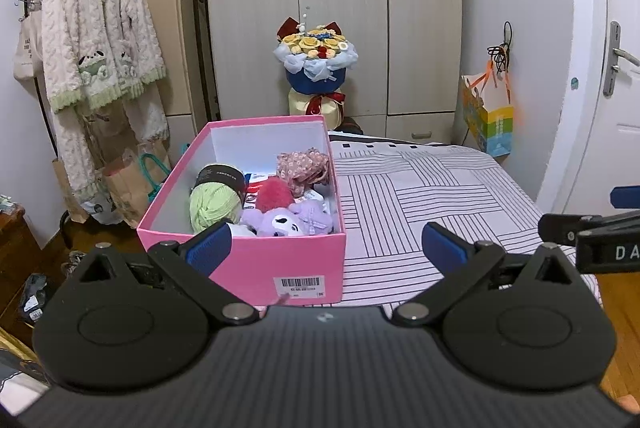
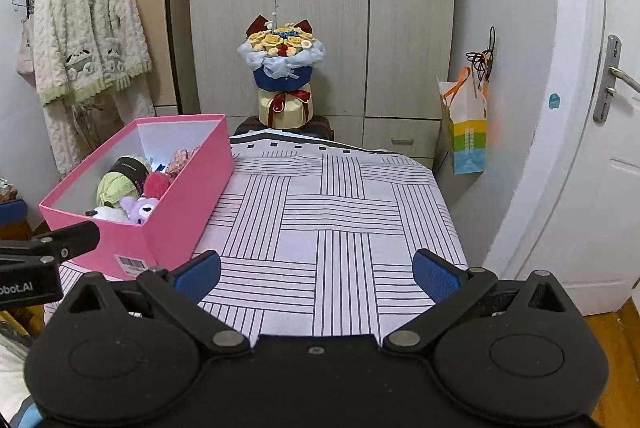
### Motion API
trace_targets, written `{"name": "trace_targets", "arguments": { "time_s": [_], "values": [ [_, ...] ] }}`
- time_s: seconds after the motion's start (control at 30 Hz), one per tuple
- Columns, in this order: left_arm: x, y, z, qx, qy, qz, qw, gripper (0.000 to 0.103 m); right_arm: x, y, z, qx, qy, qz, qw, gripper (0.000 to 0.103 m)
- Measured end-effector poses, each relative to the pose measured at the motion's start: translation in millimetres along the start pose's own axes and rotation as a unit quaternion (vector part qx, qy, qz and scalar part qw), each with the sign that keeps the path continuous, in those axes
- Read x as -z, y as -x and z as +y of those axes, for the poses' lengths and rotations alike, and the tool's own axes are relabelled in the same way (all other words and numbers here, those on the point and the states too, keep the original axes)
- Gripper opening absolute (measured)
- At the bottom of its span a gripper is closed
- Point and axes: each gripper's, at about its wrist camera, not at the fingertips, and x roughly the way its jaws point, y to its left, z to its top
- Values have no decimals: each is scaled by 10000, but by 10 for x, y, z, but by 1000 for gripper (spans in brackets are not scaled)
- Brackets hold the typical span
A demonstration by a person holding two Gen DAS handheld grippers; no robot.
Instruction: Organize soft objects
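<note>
Left wrist: 1 pink box, 1 yarn ball, 2 empty claws.

- Left gripper: matte black body, ribbed blue fingertip pads, silver pivot screws, round side discs.
- Right gripper: identical build; white lettering at 9 o'clock.

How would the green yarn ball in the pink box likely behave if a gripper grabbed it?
The green yarn ball would probably squash under the pads rather than resist. It looks light for its size. Its paper band may slip, and being rounded, it could roll if set down outside the pink box.
</note>
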Motion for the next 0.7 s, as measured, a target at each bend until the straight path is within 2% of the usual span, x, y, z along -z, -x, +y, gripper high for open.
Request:
{"name": "trace_targets", "arguments": {
  "time_s": [0.3, 0.7],
  "values": [
    [27, 25, -15, -34, 10, 19, 10000, 103, 49, 57, 5, 16, -9, -61, 10000, 103],
    [75, 35, -29, -321, 106, -5, 9994, 103, 98, 67, 60, 247, 35, -96, 9996, 103]
  ]
}}
